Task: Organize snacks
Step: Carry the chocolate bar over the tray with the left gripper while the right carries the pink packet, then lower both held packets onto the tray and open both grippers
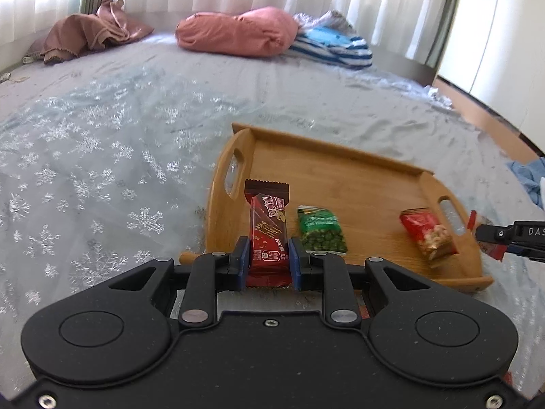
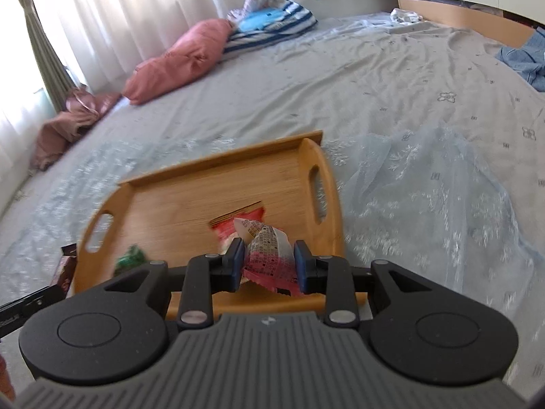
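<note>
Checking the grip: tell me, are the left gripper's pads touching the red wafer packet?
Touching: the left wrist view shows both pads pressed against the red wafer packet.

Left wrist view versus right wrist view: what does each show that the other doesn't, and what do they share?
Only the left wrist view shows the left gripper with its fingers shut on the red-and-brown snack bar, the green pea packet sharp, and the red nut packet by the tray handle. Only the right wrist view shows the right gripper shut on the pink-and-white snack packet, with the blue cloth fuller. Both share the wooden tray on the bed sheet and the pink pillow.
</note>
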